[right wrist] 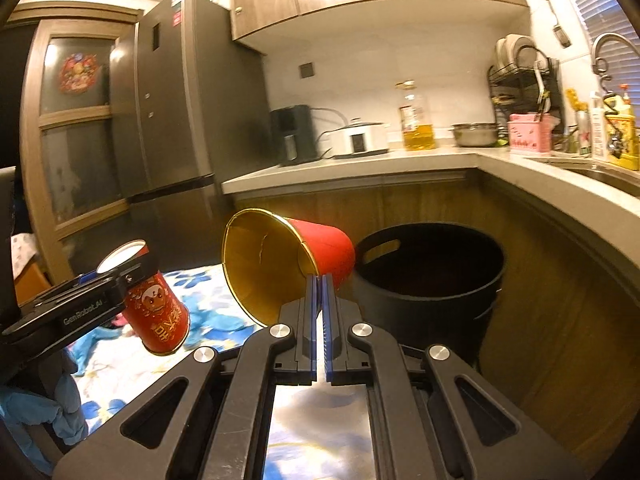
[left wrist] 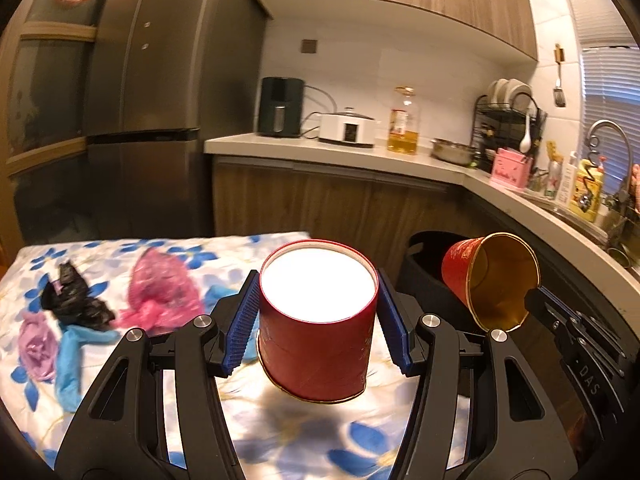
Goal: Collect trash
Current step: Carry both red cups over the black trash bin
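Note:
My left gripper (left wrist: 318, 300) is shut on a red round canister (left wrist: 316, 344) with a white top, held upright above the flowered tablecloth (left wrist: 120, 364). That canister (right wrist: 158, 312) and the left gripper (right wrist: 116, 280) show at the left of the right wrist view. My right gripper (right wrist: 320, 282) is shut on the rim of a red paper cup (right wrist: 288, 264) with a gold inside, tipped on its side. The cup (left wrist: 492, 280) hangs in front of a black bin (right wrist: 432, 280), its mouth turned away from the bin. Loose trash lies on the cloth: a pink bag (left wrist: 160, 288), a black bag (left wrist: 76, 300), a purple wad (left wrist: 38, 350), a blue glove (left wrist: 72, 364).
A grey counter (right wrist: 360, 164) runs behind and around to the right, carrying an air fryer (left wrist: 280, 106), a cooker (left wrist: 347, 128), an oil bottle (left wrist: 404, 124), a dish rack (left wrist: 508, 120) and a pink box (left wrist: 510, 168). The sink tap (left wrist: 612, 136) is far right, the fridge (left wrist: 152, 92) at left.

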`<state>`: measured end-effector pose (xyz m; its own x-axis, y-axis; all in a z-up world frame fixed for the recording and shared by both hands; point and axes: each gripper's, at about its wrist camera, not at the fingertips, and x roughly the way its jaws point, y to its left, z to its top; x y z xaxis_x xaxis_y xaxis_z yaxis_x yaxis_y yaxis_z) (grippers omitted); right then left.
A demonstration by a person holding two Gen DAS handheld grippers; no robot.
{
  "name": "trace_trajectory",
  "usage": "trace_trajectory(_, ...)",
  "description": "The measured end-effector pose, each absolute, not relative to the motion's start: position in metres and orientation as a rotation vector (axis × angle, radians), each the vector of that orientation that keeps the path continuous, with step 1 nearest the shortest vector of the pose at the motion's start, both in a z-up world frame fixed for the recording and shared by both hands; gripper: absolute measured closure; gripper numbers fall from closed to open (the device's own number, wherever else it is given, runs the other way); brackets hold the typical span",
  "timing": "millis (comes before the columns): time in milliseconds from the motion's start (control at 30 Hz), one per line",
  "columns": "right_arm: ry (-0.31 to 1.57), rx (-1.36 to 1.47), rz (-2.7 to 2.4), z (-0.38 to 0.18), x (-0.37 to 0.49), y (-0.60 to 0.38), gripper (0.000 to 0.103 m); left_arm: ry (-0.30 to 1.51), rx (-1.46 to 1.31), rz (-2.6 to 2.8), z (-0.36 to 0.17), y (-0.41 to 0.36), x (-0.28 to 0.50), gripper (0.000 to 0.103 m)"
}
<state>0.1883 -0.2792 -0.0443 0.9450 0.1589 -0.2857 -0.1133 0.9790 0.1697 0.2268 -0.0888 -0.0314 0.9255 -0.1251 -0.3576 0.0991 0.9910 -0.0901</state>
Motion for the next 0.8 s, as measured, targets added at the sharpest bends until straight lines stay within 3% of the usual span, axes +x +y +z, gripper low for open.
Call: trace_trajectory(800, 0.222, 0.206, -0.067, -0.03, 0.233, -0.371, 0.1, 0.308, -0.01, -0.379, -0.012, -0.23, 0.302, 0.048)
